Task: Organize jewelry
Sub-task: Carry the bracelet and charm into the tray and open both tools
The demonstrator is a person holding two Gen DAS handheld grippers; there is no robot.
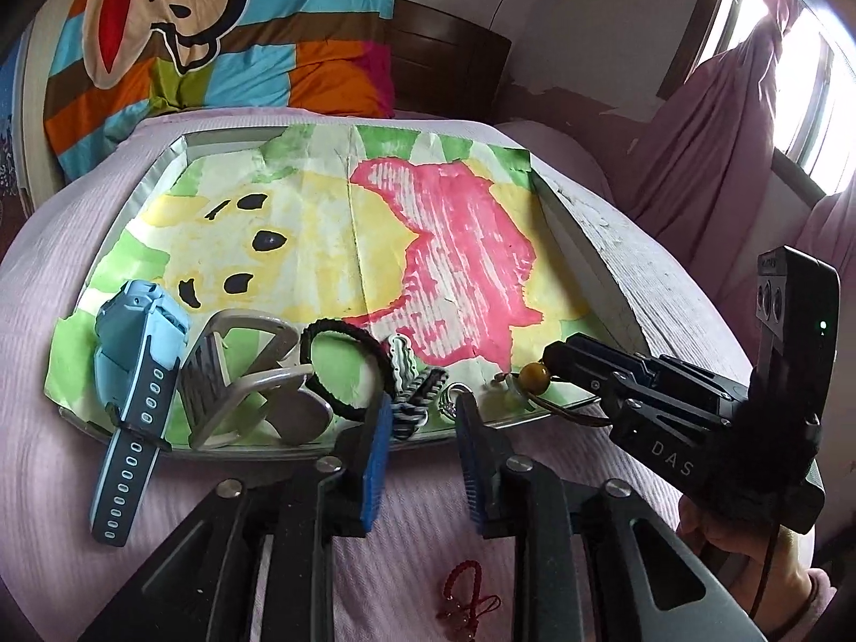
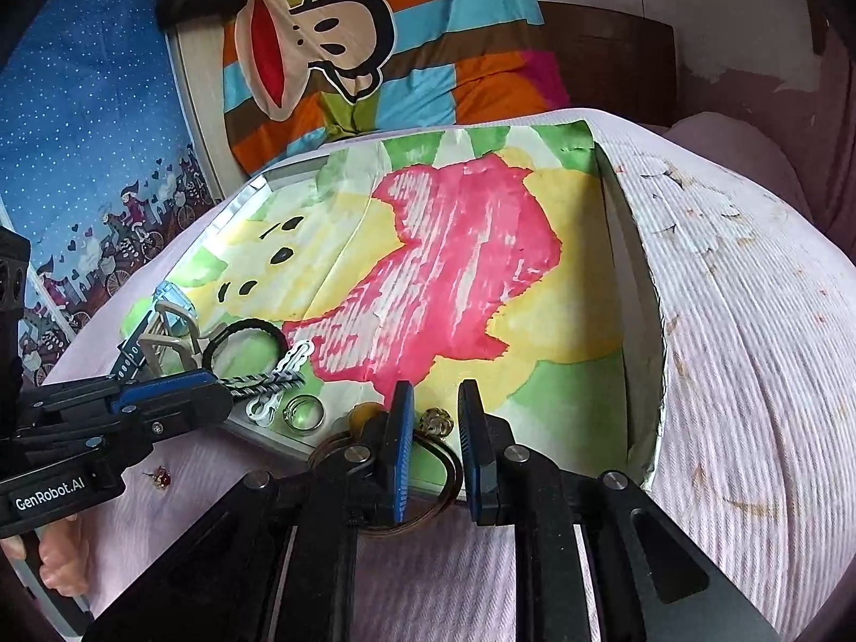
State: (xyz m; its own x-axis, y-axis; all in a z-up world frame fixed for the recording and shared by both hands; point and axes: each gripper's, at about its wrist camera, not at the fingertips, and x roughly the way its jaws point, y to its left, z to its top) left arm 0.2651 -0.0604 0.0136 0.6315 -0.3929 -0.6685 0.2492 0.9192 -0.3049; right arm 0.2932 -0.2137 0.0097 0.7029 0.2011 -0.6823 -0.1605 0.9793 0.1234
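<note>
Red beads [image 1: 468,596] lie on the pink bedcover [image 1: 417,551] at 6 o'clock in the left wrist view, just below the left gripper [image 1: 420,422], whose blue-padded jaws stand apart with nothing between them. Ahead sits the shallow tray [image 1: 604,289] lined with a painted paper. Along its near edge, from 9 toward 3 o'clock, lie a blue watch [image 1: 136,369], a grey hair claw [image 1: 241,380], a black hair tie [image 1: 342,369], a striped braided piece [image 1: 417,401], a ring [image 1: 455,401] and an amber bead [image 1: 535,377].

The right gripper [image 2: 436,428] hangs over the tray's near edge, jaws parted, a small gold ornament [image 2: 436,420] between them, though contact cannot be told. A brown cord loop [image 2: 444,476] lies beneath.
</note>
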